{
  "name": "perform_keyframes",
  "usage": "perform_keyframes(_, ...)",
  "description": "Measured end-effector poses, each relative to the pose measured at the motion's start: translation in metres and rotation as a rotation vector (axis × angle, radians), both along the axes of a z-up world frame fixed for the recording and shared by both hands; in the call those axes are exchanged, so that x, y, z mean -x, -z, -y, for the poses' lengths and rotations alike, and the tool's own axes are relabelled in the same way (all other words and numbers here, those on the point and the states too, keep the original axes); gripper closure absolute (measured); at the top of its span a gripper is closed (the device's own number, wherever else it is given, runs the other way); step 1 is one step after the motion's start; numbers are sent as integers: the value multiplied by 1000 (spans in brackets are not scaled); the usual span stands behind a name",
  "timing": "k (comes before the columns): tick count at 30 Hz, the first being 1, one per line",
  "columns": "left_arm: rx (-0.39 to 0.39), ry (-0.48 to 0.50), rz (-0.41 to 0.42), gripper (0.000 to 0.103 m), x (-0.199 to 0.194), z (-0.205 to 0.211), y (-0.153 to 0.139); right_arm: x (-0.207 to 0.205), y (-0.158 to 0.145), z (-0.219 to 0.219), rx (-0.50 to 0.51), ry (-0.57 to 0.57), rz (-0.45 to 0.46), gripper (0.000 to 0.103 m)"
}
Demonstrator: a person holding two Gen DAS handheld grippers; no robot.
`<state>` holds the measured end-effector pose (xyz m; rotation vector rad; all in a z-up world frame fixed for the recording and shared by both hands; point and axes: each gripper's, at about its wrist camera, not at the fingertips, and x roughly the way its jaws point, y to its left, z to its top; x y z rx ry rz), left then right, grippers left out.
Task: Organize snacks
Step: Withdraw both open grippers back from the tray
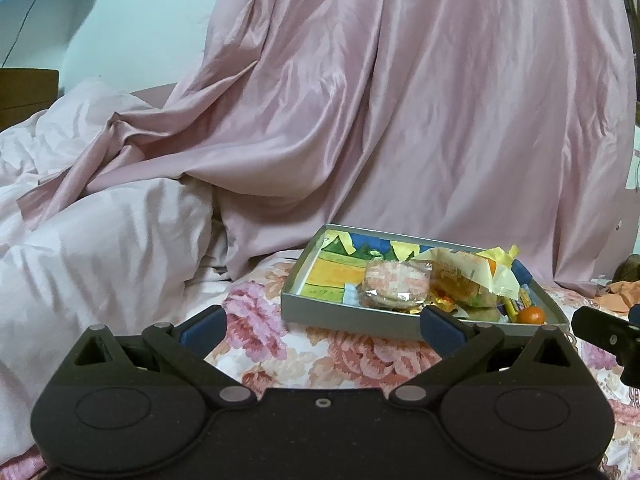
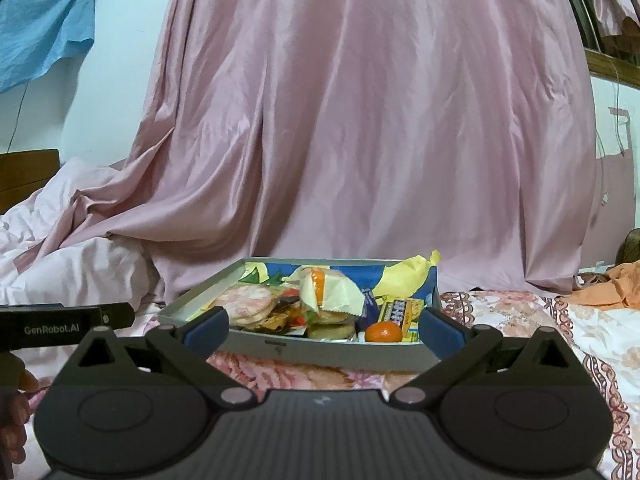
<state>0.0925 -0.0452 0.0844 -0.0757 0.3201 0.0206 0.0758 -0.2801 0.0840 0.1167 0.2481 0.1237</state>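
inspecting from the left side first, we find the left gripper (image 1: 322,322) low over the floral bedspread (image 1: 340,354), its jaws spread wide and holding nothing. the grey tray (image 1: 352,322) of snacks lies ahead and to the right of these jaws, turned at an angle, its near left corner closest to them.

moving right, the right gripper (image 2: 324,326) faces the tray (image 2: 320,354) almost squarely, jaws likewise spread wide and empty, the tray's long near wall running left to right just beyond its fingertips. we judge the right gripper the nearer and better aligned of the two.

inside the tray, left to right in the right wrist view: a round wrapped cake (image 2: 246,302) at the near left, a cream wrapped pastry (image 2: 330,294) standing in the middle, a small orange fruit (image 2: 383,331) against the near wall, and a yellow printed packet (image 2: 402,312) just behind it. the fruit sits between the right gripper's open fingers in line of sight, slightly right of centre. we judge a straight forward reach over the near wall would meet it; the wall itself is the obstruction to clear. pink drapery (image 2: 380,120) hangs behind.
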Motion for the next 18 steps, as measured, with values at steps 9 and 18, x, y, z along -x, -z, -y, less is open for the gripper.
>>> perform_keyframes(9,18,-8,2,1,20,-16,6,17,-2,-12,-2,9,-11,0)
perform_keyframes(18,41,8,1,1,49,-37,15,36,-4,-26,-4,32,-22,0)
